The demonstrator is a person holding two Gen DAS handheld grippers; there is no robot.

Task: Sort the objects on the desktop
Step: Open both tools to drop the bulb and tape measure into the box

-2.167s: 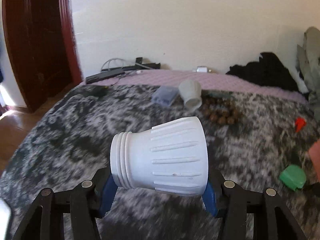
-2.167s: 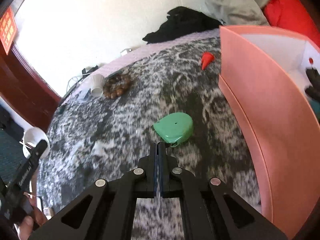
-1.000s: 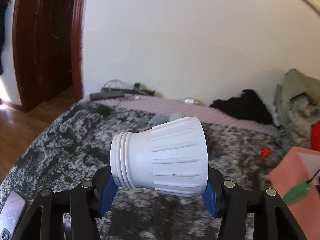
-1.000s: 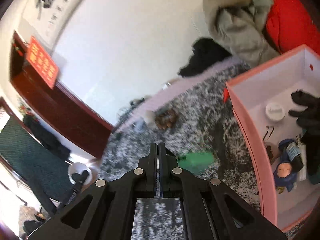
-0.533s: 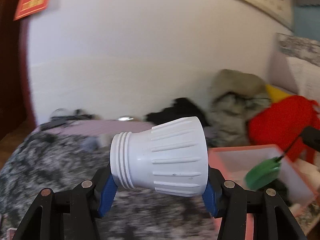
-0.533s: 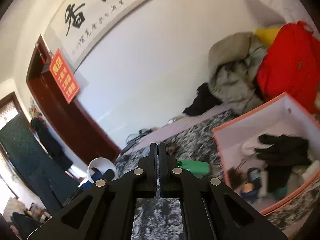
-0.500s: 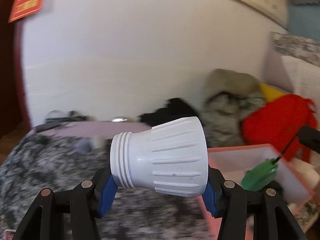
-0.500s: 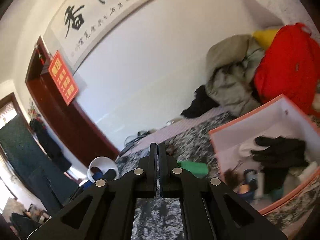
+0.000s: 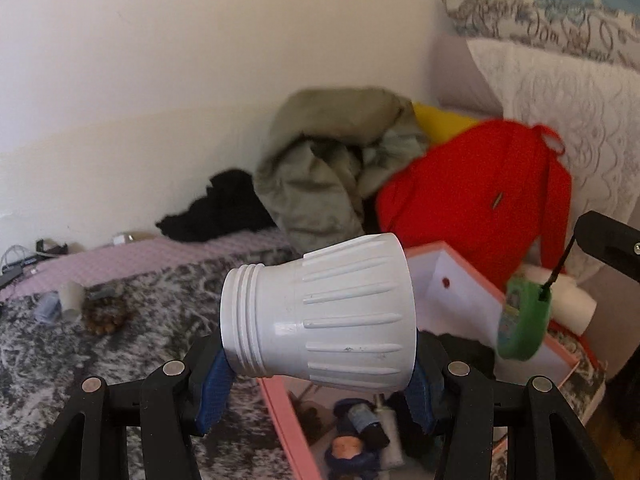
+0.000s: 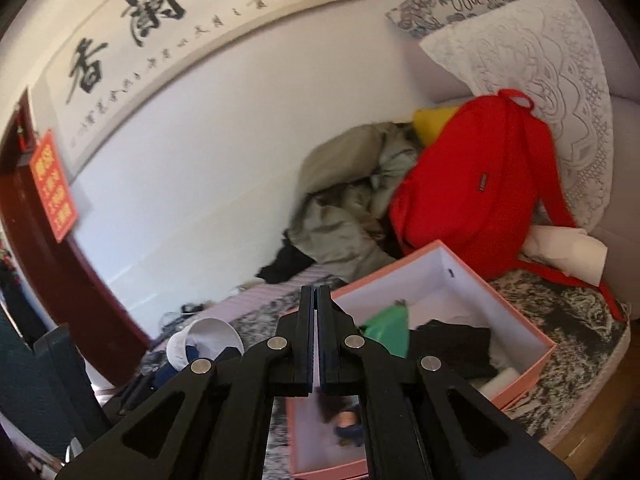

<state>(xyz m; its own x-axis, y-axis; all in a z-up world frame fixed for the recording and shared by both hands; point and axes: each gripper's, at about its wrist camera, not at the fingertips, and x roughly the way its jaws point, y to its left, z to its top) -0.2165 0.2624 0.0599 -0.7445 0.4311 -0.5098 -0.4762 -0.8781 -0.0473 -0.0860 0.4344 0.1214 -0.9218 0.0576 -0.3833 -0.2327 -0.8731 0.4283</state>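
Here the left gripper (image 9: 318, 360) clamps a white ribbed plastic cup-shaped fitting (image 9: 320, 314) between its blue pads (image 9: 212, 384), the piece lying sideways with its threaded neck to the left. The right gripper (image 10: 318, 316) has its fingers pressed together on a thin black cord, from which a green rounded plastic case (image 9: 522, 322) hangs above the open pink cardboard box (image 9: 472, 276). Inside the box lie a small doll in blue (image 9: 352, 450), a black glove (image 10: 452, 346) and other small items too blurred to name. The box sits on a grey-and-black patterned bed cover (image 9: 120, 352). Farther left on that cover are a pile of brown beads (image 9: 104, 314) and a small white cup (image 9: 72, 298). Behind the box rest a red backpack (image 9: 476, 200), an olive-grey jacket heap (image 9: 324, 168) and a lace-covered white pillow (image 9: 568, 100) against the wall.
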